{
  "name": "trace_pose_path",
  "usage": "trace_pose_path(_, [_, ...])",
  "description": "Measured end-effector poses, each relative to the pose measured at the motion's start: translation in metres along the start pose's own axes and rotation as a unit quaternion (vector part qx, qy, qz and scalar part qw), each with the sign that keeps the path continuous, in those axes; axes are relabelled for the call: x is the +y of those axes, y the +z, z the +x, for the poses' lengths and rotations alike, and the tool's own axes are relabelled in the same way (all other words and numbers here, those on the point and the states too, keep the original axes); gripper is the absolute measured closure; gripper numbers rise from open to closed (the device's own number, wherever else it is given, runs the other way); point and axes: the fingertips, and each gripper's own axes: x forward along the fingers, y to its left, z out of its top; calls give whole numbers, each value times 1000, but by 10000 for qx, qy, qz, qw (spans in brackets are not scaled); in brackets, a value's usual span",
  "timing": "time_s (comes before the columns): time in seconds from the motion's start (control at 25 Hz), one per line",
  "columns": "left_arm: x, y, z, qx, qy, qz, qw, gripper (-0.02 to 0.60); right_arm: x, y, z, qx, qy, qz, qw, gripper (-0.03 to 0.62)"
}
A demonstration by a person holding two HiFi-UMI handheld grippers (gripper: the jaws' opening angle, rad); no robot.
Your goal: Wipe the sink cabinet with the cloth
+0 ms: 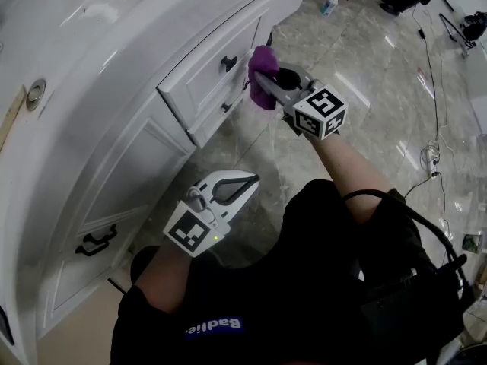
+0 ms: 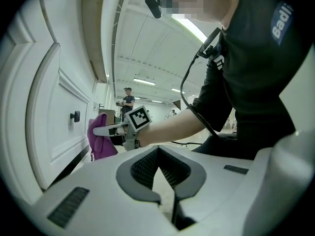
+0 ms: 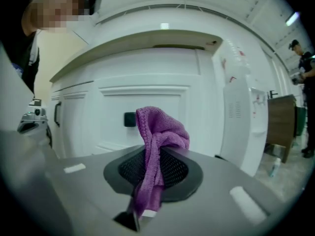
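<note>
A purple cloth (image 1: 262, 76) is bunched in my right gripper (image 1: 262, 80), whose jaws are shut on it; it sits at the front of a white cabinet drawer (image 1: 221, 52) next to a black knob (image 1: 228, 63). In the right gripper view the cloth (image 3: 156, 146) stands up between the jaws before the drawer panel and knob (image 3: 130, 119). My left gripper (image 1: 247, 182) hangs lower, away from the cabinet, shut and empty. From the left gripper view I see the cloth (image 2: 101, 136) and the right gripper (image 2: 98, 131) beside the white cabinet (image 2: 54, 107).
The white sink cabinet (image 1: 114, 150) has a lower door with a black handle (image 1: 97, 242). The counter top with a sink drain (image 1: 34, 93) runs along the upper left. Marble floor (image 1: 365, 74) with cables (image 1: 434, 112) and a bottle (image 1: 329, 4) lies to the right. A person (image 3: 302, 82) stands far off.
</note>
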Motion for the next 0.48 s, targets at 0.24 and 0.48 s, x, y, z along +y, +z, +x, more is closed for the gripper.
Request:
trace_pose_path(0.24, [-7,-6,6,101,-106,-38,9999,581,-59,-30,15,433,-633,321,9965,537])
trace_pose_path(0.48, [-5,-9,2,99,-81,-99,9999,581,11,-33,38,329,108,375,9987,537])
